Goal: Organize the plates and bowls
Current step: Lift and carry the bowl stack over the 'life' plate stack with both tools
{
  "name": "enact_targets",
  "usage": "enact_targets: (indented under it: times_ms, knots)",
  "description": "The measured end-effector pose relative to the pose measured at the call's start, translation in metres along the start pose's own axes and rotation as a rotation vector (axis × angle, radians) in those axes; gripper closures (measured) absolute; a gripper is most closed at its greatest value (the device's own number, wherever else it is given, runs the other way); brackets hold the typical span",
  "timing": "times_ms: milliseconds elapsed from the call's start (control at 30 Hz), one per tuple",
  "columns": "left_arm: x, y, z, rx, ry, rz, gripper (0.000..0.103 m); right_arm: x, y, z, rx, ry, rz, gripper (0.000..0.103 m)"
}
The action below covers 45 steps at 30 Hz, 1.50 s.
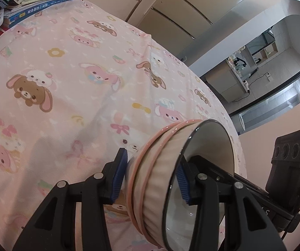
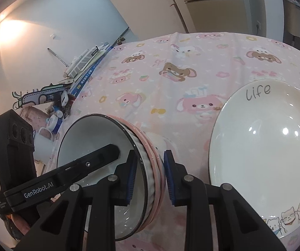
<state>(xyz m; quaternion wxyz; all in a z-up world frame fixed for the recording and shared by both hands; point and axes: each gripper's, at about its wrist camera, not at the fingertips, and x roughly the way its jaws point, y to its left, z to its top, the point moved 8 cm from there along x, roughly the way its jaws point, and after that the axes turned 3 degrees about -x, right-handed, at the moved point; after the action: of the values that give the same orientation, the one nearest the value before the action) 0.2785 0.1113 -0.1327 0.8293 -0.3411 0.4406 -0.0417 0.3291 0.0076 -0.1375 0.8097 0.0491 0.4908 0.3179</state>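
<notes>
Both grippers clamp opposite sides of a stack of bowls on the pink cartoon tablecloth. The left gripper and the right gripper each have one blue pad inside the dark-rimmed white top bowl and one outside. A white plate marked "life" lies just beside the stack.

Both grippers black plastic: left gripper and right gripper have ribbed blue pads inside the jaws, silver screws behind them, white "GenRobot.AI" lettering on one.
</notes>
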Motion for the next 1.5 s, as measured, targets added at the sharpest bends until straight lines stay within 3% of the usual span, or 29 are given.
enact_targets:
  times_ms: [600,1100,1500]
  knots:
    - [-0.020,-0.059,0.005,0.122,-0.025,0.003,0.060,-0.056,-0.010,0.011,0.003,-0.077,0.021,0.075]
    - [0.029,-0.128,-0.005,0.194,0.057,-0.065,0.060,-0.101,-0.085,0.018,0.096,-0.136,-0.062,0.075]
    - [0.095,-0.158,-0.035,0.233,0.194,-0.063,0.059,-0.102,-0.157,-0.003,0.207,-0.096,-0.124,0.075]
